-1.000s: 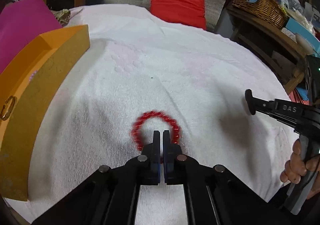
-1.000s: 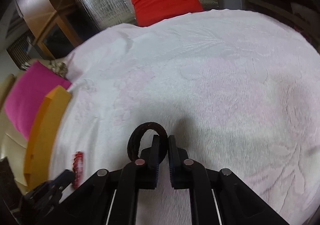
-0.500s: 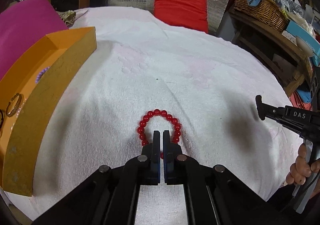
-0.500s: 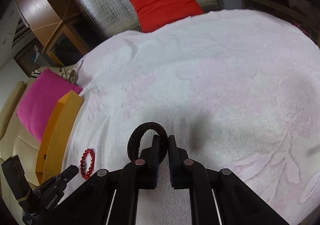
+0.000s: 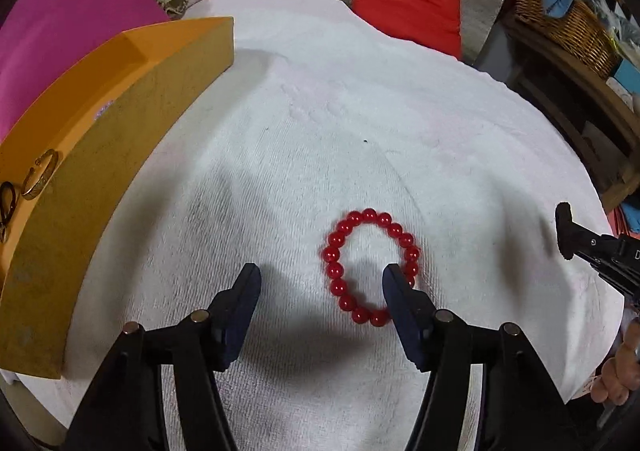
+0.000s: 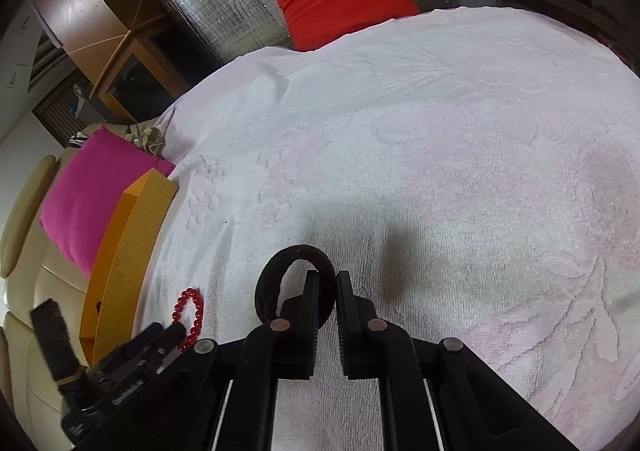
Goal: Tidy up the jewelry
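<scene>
Red beads [image 5: 370,267] lie flat on the white towel [image 5: 360,123] that covers the surface, near its front edge. The left claw [image 5: 320,283] stands wide; its jaws have just been opening. Half a second ago they were pinched together over the near side of the beads; now the beads are free, with the right-hand finger [image 5: 400,291] over their near right side and the left-hand finger well clear. Whether that finger touches the beads cannot be told.

The right claw [image 6: 328,287] is narrow, clamped on a dark ring [image 6: 294,253], as in both earlier frames; the ring loops up and left of the fingers, above the towel.

An orange box [image 5: 120,123] sits at the surface's left edge. A gold bangle [image 5: 39,173] lies inside it near the front, with a dark piece just beside it, partly cut off by the frame.

A pink cushion [image 5: 68,31] lies beyond the box, off the left edge.
</scene>
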{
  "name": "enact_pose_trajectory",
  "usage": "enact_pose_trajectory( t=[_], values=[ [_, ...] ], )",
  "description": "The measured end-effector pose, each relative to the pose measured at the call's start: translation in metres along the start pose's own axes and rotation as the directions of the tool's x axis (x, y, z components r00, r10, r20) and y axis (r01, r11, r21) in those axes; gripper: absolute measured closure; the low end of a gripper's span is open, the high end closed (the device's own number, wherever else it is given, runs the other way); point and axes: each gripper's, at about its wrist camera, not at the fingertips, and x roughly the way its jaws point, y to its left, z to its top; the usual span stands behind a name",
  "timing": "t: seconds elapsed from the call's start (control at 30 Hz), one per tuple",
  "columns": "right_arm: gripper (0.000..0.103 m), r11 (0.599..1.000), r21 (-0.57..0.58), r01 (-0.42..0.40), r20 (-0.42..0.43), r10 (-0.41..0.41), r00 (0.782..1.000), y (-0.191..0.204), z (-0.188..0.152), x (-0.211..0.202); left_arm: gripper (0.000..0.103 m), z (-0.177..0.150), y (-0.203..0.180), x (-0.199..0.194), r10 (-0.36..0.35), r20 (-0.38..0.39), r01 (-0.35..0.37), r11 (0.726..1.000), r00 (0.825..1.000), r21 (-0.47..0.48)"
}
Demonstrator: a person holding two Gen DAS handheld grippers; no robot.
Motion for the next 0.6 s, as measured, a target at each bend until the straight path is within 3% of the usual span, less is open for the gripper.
enact_pose_trajectory(
  t=[0.1,0.13,0.23,0.47,0.6],
  values=[
    [0.094,1.0,0.003,-0.005,-0.005,0.005,1.0,0.001,0.001,0.001,0.079,0.002,-0.002,0.001,-0.012,0.008,0.012,1.0,1.0,0.012],
    [0.094,1.0,0.003,-0.005,-0.006,0.005,1.0,0.001,0.001,0.001,0.086,0.002,-0.003,0.002,-0.016,0.005,0.016,1.0,1.0,0.015],
    [0.094,1.0,0.007,-0.008,-0.004,0.008,1.0,0.0,0.002,0.0,0.094,0.0,-0.013,0.005,-0.039,0.0,0.039,0.998,0.999,0.055],
    [0.094,1.0,0.014,-0.004,0.002,0.004,1.0,-0.001,0.003,-0.001,0.094,0.001,-0.023,0.002,-0.131,-0.002,0.131,0.989,0.991,0.07],
    [0.094,1.0,0.007,-0.012,0.022,0.012,1.0,0.0,0.003,-0.004,0.094,0.003,-0.023,-0.009,-0.145,0.036,0.142,0.988,0.989,0.063]
  ],
)
